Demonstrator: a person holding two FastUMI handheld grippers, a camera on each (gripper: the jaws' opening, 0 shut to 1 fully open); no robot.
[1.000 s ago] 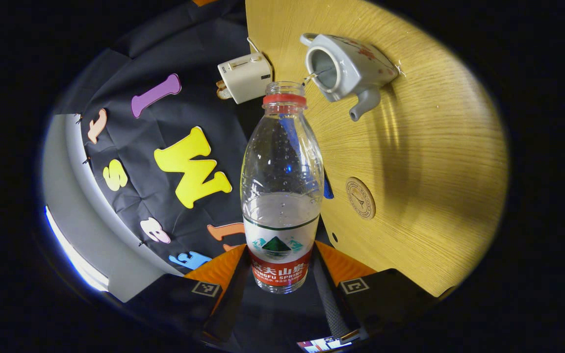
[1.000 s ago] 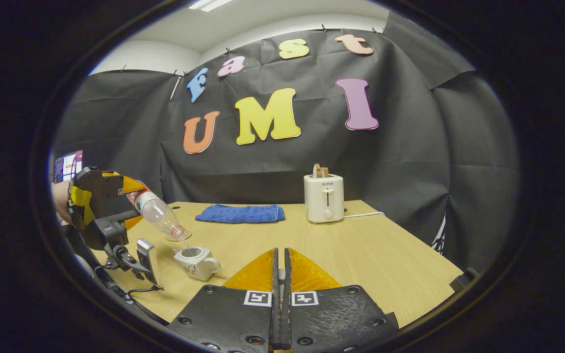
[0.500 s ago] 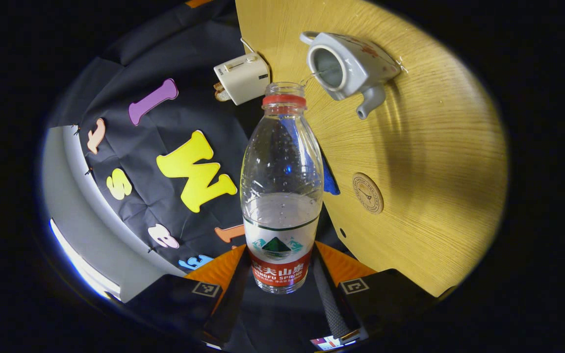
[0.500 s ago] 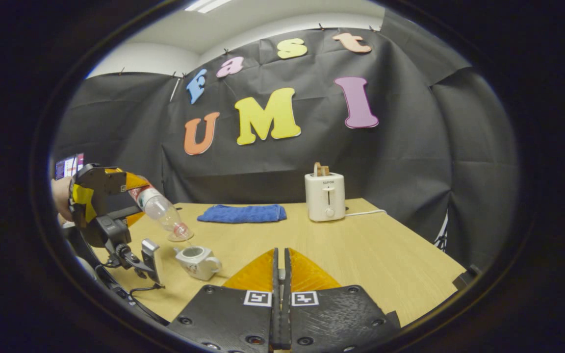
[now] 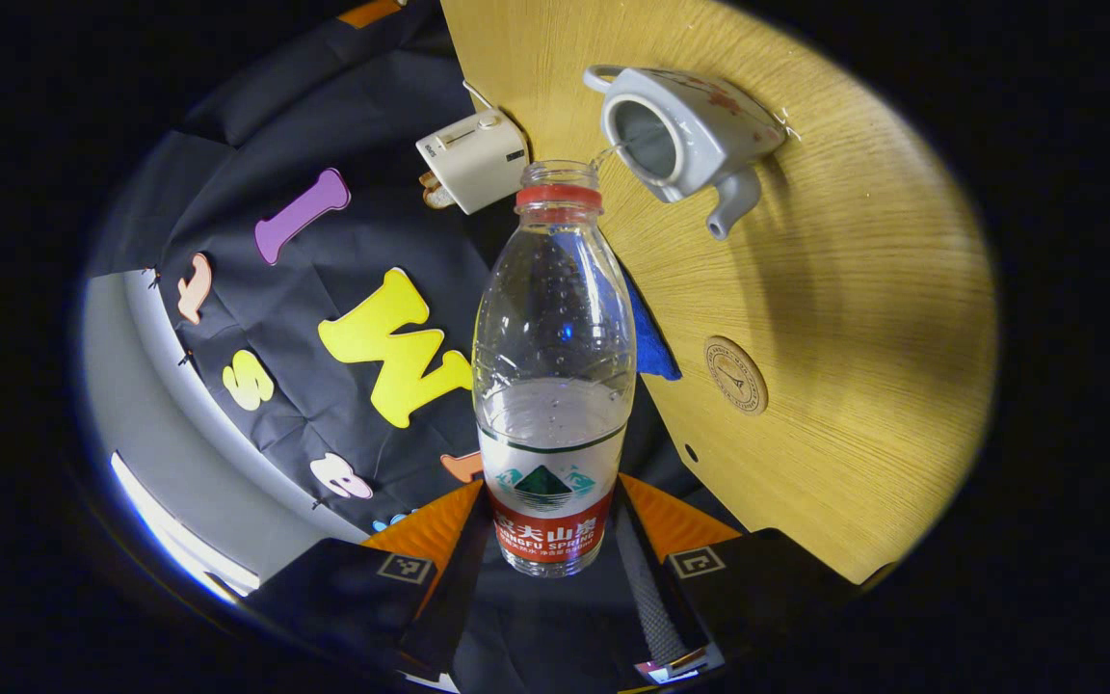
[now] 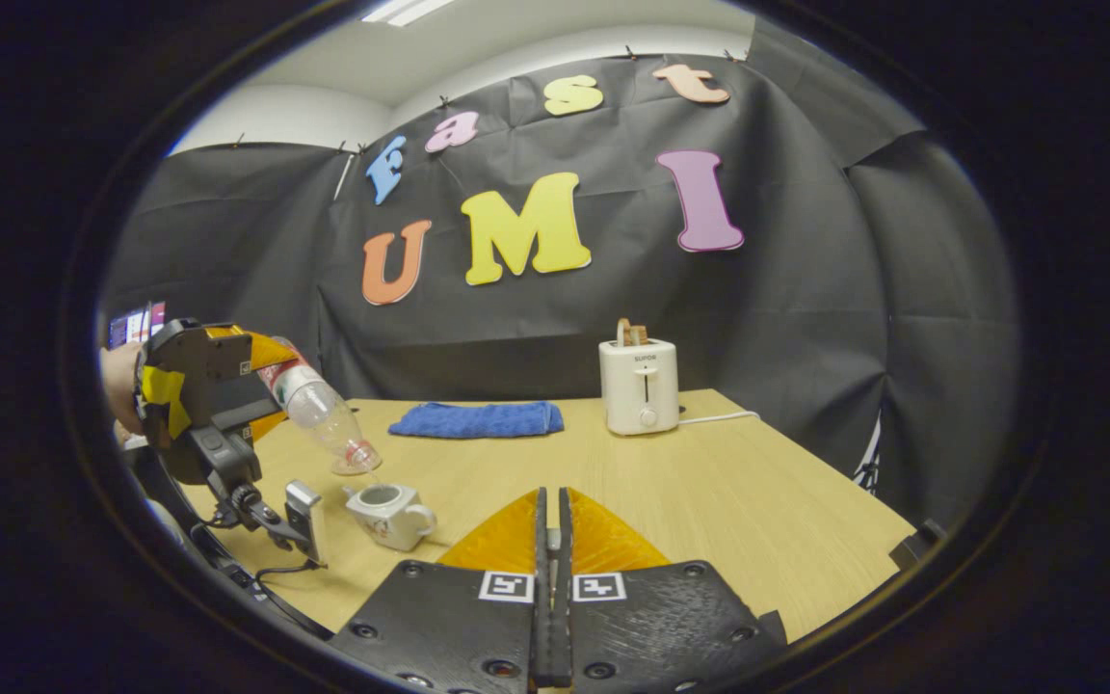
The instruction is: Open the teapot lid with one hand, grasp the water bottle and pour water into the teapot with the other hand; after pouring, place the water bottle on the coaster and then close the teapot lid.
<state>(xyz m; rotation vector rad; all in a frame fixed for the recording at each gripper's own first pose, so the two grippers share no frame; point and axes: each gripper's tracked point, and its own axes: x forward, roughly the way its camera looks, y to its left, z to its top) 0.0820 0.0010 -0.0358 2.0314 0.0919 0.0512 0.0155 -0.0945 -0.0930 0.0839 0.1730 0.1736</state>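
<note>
Left gripper (image 5: 547, 525) clamps a tilted clear plastic water bottle (image 5: 553, 376), trickling into the lidless white ceramic teapot (image 5: 680, 130); right gripper (image 6: 551, 525) closed, holding nothing visible.

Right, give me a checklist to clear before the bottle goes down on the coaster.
1. Left claw grips the water bottle: ok, both fingers press its base.
2. Bottle upright: not ok; it is tilted mouth-down over the teapot, a thin stream running in.
3. Teapot open: ok, its mouth is uncovered.
4. Coaster free: ok, nothing lies on it on the table.
5. Teapot fill level: cannot tell.
6. Right claw holds the lid: cannot tell; its fingers stand nearly together and no lid shows between them.
</note>
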